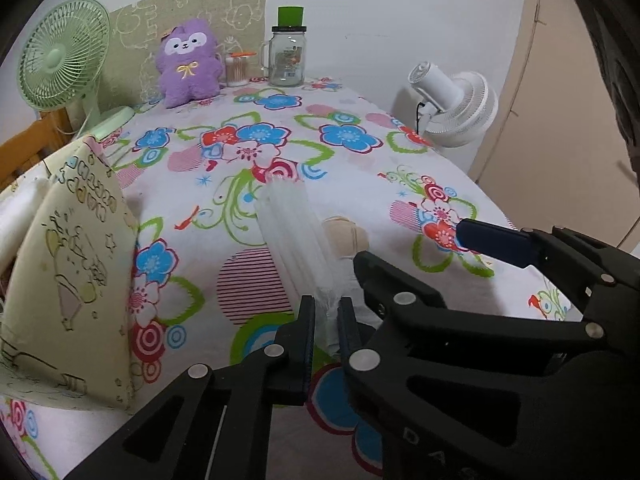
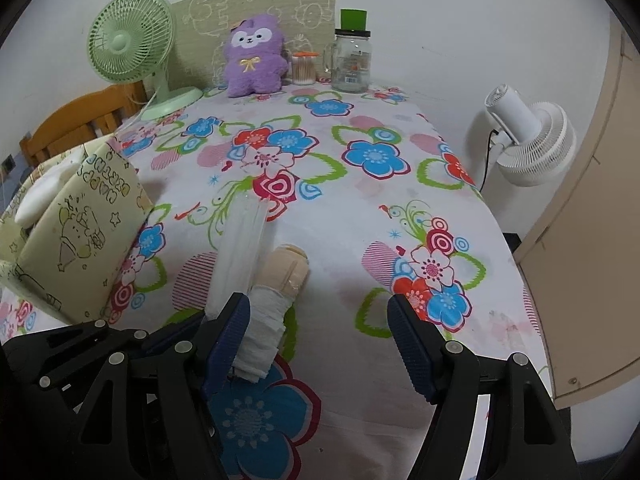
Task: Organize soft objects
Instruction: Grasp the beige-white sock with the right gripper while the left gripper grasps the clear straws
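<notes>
My left gripper [image 1: 326, 322] is shut on the near end of a clear plastic packet of white sticks [image 1: 294, 236], which points away over the floral tablecloth; it also shows in the right wrist view [image 2: 240, 252]. My right gripper [image 2: 320, 340] is open and empty, its left finger beside a white gauze roll [image 2: 264, 332] and a beige bandage roll [image 2: 286, 270] lying on the cloth. In the left wrist view my right gripper [image 1: 416, 248] reaches in from the right, over the beige roll [image 1: 344, 234]. A cream fabric storage box [image 1: 72, 264] stands at the left, also in the right wrist view [image 2: 80, 232].
At the back stand a purple plush toy [image 2: 254, 58], a cotton swab tub [image 2: 304, 68], a glass jar with a green cap [image 2: 352, 58] and a green desk fan [image 2: 130, 40]. A white fan [image 2: 528, 140] stands off the table's right edge. A wooden chair [image 2: 76, 120] is at the left.
</notes>
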